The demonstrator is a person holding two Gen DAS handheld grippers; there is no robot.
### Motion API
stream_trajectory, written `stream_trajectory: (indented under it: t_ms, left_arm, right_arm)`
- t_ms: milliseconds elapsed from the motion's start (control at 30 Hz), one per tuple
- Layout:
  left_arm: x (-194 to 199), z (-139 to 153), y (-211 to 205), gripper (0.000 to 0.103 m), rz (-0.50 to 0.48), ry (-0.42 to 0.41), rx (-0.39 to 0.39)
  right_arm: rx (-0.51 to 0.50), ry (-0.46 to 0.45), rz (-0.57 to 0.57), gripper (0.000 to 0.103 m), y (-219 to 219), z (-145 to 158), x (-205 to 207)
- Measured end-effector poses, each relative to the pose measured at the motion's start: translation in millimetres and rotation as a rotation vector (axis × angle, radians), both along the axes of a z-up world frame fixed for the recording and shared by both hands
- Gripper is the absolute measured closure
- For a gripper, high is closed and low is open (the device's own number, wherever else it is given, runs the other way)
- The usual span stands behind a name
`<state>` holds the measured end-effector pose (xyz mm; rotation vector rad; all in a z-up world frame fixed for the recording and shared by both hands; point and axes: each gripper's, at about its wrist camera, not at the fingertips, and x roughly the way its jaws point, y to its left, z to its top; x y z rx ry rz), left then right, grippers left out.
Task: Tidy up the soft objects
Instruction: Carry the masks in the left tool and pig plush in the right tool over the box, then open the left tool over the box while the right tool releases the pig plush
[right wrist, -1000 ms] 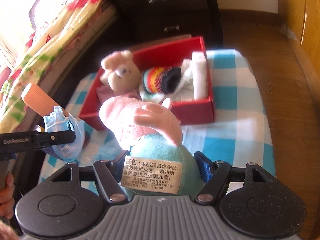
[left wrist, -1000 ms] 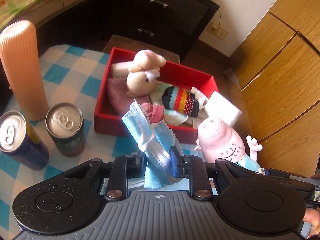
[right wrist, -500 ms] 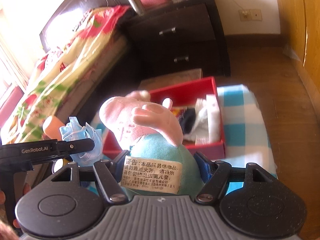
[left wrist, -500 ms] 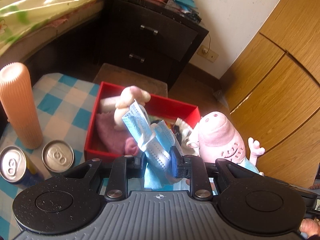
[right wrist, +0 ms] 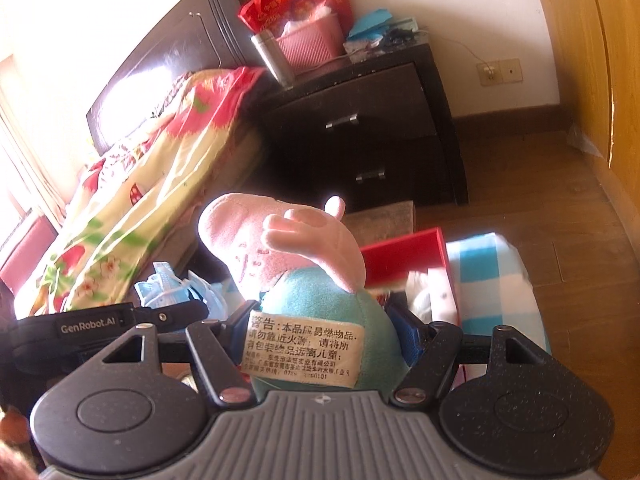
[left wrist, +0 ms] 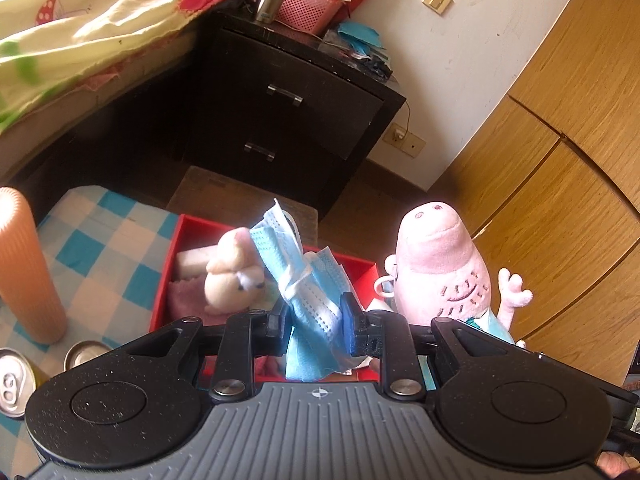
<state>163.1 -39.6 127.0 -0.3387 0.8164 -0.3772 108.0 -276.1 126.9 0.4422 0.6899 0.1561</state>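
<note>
Above the checked tablecloth [left wrist: 100,248], both grippers were loaded. The left gripper [left wrist: 316,316] was closed narrowly on a bunch of blue face masks [left wrist: 304,280], and the right gripper [right wrist: 320,344] was clamped on the pink pig plush [right wrist: 288,256] at its teal body. The red box [left wrist: 172,264] lay forward and below both, its long side running across the left view. The masks seemed nearer to it.

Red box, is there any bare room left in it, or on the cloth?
The red box looks crowded: cream plush, pink cloth, white pieces. Bare checked cloth lies between the box and the orange cylinder; cans crowd its near corner.
</note>
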Motion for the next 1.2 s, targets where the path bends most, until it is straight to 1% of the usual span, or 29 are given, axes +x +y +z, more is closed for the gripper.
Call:
stream_trajectory:
  t_ms: [233, 367, 800, 933, 1033, 1100, 1200]
  left_arm:
    - [17, 0, -7, 0.079, 0.009, -0.019, 0.000]
    - [27, -4, -11, 0.078, 0.015, -0.016, 0.006]
    - [58, -27, -25, 0.078, 0.025, 0.009, 0.063]
    - [65, -36, -31, 0.076, 0.025, 0.016, 0.097]
    - [69, -45, -35, 0.075, 0.024, 0.024, 0.131]
    - [71, -50, -36, 0.071, 0.024, 0.034, 0.151]
    - [72, -54, -34, 0.069, 0.028, 0.049, 0.168]
  right_arm:
    - [0.013, -0.001, -0.034, 0.055, -6, -1, 19]
    - [0.000, -0.018, -0.040, 0.055, -6, 0, 30]
    - [-0.001, -0.016, -0.069, 0.055, -9, -15, 66]
    - [-0.058, -0.014, -0.083, 0.055, -3, -25, 73]
    - [-0.098, 0.012, -0.084, 0.054, 0, -40, 82]
    - [-0.099, 0.040, -0.091, 0.053, -1, -55, 88]
    - [-0.095, 0.059, -0.108, 0.050, -4, -67, 94]
